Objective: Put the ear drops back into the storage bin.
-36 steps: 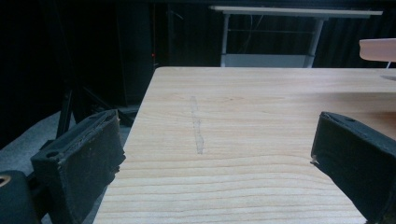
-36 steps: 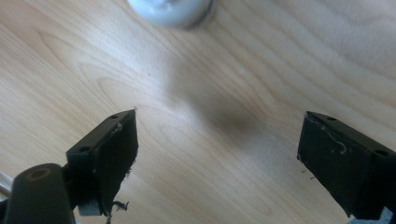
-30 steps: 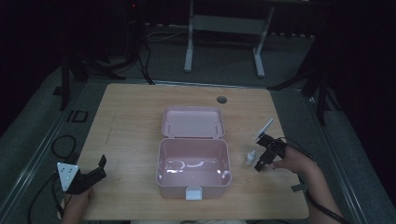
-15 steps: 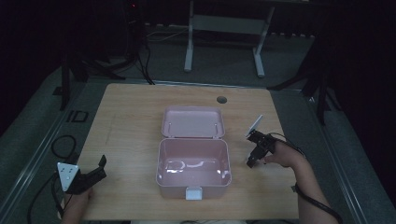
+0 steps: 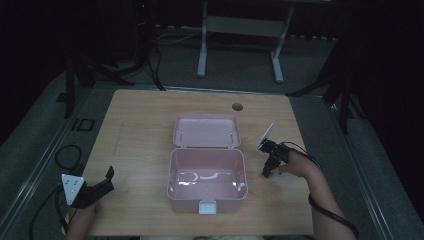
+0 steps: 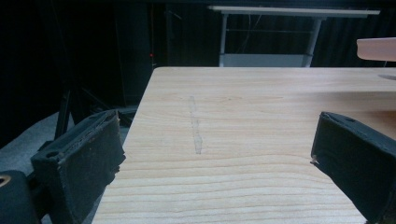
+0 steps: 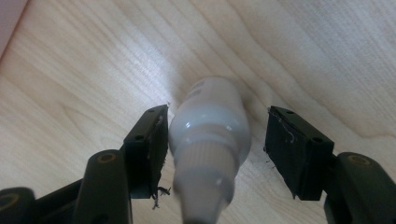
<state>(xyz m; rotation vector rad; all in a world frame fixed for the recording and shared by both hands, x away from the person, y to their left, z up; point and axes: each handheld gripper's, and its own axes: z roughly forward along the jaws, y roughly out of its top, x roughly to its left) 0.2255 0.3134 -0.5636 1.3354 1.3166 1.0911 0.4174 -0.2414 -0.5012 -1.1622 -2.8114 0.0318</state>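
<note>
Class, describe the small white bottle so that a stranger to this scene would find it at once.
Start at the open pink box in the middle of the wooden table. Look just right of it, where the right gripper points down. Between its black jaws stands a small white bottle with a ribbed cap, the sole white object there.

Open pink box (image 5: 207,175) on wooden table (image 5: 140,130)

Dark room, grey floor (image 5: 310,65); white metal stand (image 5: 240,25) behind wooden table (image 5: 140,125).

Open box mid-tabletop, claws either side

The box (image 5: 207,172) sits centred on the tabletop (image 5: 140,125); a bottle (image 7: 210,135) stands right of it between the right claw (image 5: 267,172) jaws; the left claw (image 5: 102,182) is near-left.
</note>
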